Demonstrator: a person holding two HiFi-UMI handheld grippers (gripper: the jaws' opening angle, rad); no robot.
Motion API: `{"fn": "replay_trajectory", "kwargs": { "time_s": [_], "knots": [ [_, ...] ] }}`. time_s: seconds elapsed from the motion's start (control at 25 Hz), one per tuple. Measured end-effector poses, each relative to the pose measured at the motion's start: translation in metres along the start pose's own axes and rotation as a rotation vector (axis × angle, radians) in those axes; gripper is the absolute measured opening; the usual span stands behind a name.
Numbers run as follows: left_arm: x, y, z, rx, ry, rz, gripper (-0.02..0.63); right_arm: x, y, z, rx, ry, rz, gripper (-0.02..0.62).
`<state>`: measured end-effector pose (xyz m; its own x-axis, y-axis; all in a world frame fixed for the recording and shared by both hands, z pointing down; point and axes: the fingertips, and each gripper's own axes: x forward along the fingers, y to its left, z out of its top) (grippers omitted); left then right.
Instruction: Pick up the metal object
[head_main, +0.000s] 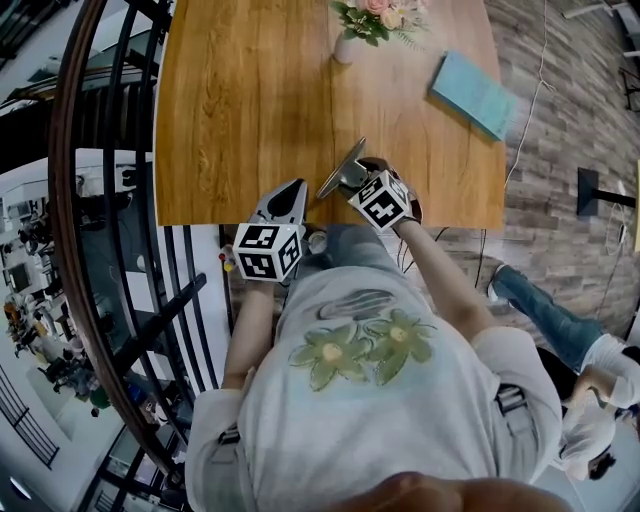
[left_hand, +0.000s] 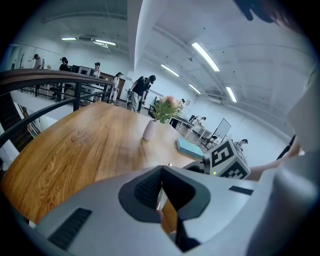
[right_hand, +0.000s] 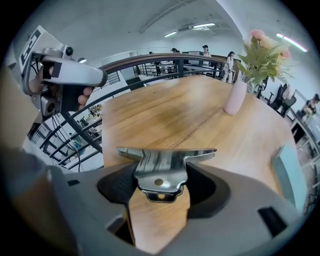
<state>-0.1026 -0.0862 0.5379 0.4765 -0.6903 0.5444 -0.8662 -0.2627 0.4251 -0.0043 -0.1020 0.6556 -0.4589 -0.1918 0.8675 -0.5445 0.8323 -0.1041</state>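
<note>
Wood table (head_main: 250, 100) first, one of it, with a railing beyond its left edge. On it, toward the far right corner, lies one teal pad (head_main: 474, 93), and at the far edge stands one vase (head_main: 345, 48) of flowers. Two grippers hang over the near edge. The left gripper (left_hand: 161, 175) has its jaws together on nothing, wood showing under them. The right gripper (right_hand: 162, 186) is clamped on the one metal piece (right_hand: 162, 167). This is a shiny thing with a broad flat blade out front and a narrow shank with a hole, and the pads grip that shank. It sits just inside the near edge, blade tilted up. I reckon it is off the wood, though I cannot be sure from where I stand.

What worries me is the hold. The pads press on a slick, narrow neck with the wide blade hanging ahead, so a jolt or a loosened squeeze could let it swivel or slide out. So close to the edge, it would likely drop past the table to the floor.
</note>
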Motion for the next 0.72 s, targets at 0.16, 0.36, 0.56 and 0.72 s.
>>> {"fn": "replay_trajectory", "kwargs": {
  "time_s": [0.16, 0.36, 0.56, 0.72],
  "knots": [
    [-0.001, 0.001, 0.003, 0.009, -0.001, -0.001, 0.014, -0.008, 0.0, 0.008, -0.003, -0.018, -0.002, 0.291],
    [-0.004, 0.0, 0.011, 0.025, -0.01, -0.005, 0.014, -0.019, -0.001, 0.016, -0.008, -0.036, -0.011, 0.291],
    [-0.007, -0.001, 0.015, 0.037, -0.018, -0.008, 0.014, -0.03, 0.0, 0.024, -0.011, -0.058, -0.018, 0.291],
    [-0.006, -0.001, 0.017, 0.041, -0.023, -0.008, 0.014, -0.039, 0.0, 0.032, -0.008, -0.09, -0.021, 0.291]
  ]
}}
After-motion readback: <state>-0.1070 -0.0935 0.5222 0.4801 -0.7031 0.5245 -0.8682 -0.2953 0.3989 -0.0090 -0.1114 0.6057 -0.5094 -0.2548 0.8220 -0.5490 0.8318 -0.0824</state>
